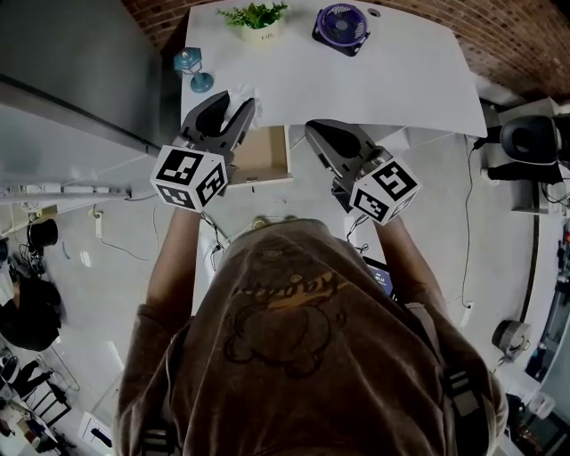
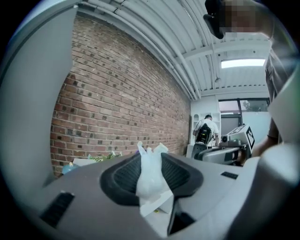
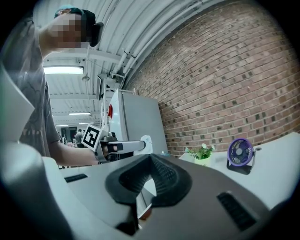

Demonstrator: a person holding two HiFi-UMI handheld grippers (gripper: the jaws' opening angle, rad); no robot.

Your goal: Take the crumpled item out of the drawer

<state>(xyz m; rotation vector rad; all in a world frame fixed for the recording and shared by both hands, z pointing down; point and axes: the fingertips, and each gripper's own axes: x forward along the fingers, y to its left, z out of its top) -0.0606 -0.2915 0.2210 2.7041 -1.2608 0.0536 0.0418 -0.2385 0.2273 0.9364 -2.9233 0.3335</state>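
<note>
A white crumpled item (image 2: 150,173) is pinched between the jaws of my left gripper (image 2: 151,161) and sticks up past their tips. In the head view the left gripper (image 1: 233,105) is raised over the table's front left edge, with the crumpled item (image 1: 246,93) at its tip, just beyond the open drawer (image 1: 267,158). The drawer's brown inside shows nothing in it. To the right of the drawer, my right gripper (image 1: 313,132) hangs with its jaws together and nothing between them. The right gripper view shows its jaw tips (image 3: 150,159) meeting, and the left gripper (image 3: 123,146) beyond them.
The white table (image 1: 401,80) carries a potted plant (image 1: 256,20), a small purple fan (image 1: 341,27) and a blue object (image 1: 191,67). A grey cabinet (image 1: 71,71) stands at the left and a brick wall behind the table. A person with a backpack (image 2: 205,131) stands far off.
</note>
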